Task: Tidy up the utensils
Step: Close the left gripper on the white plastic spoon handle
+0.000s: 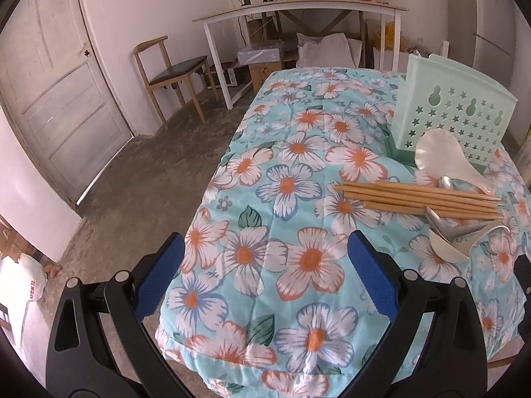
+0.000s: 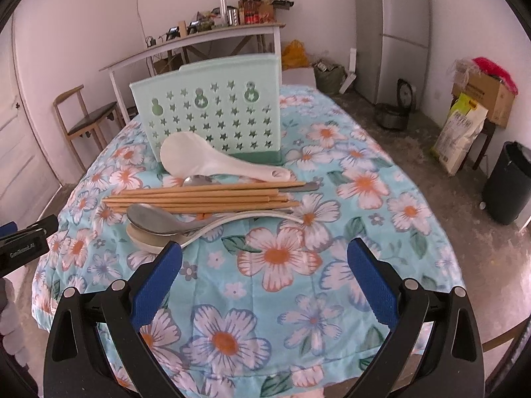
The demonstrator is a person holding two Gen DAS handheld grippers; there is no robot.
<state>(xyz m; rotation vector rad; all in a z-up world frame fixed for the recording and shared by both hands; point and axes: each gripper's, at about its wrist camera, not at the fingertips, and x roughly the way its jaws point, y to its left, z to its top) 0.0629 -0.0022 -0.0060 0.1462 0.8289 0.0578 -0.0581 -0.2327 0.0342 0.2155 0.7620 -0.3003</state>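
A mint-green utensil holder (image 2: 212,112) (image 1: 454,112) with star cut-outs stands upright on the flowered tablecloth (image 2: 282,298). In front of it lies a white rice paddle (image 2: 215,162) (image 1: 444,156). Several wooden chopsticks (image 2: 202,197) (image 1: 418,199) lie side by side in a row. A metal spoon (image 2: 156,220) rests on a white soup spoon (image 2: 146,240) (image 1: 448,245). Another metal spoon (image 2: 195,180) peeks out behind the chopsticks. My right gripper (image 2: 265,258) is open, near the soup spoon. My left gripper (image 1: 265,255) is open over bare cloth, left of the utensils.
A wooden chair (image 1: 169,73) and a white desk (image 1: 298,10) with clutter stand beyond the table. A grey fridge (image 2: 395,30), a black bin (image 2: 507,182), a cooker (image 2: 391,116) and boxes (image 2: 484,93) are on the right. The left gripper's body (image 2: 26,245) shows at the left edge.
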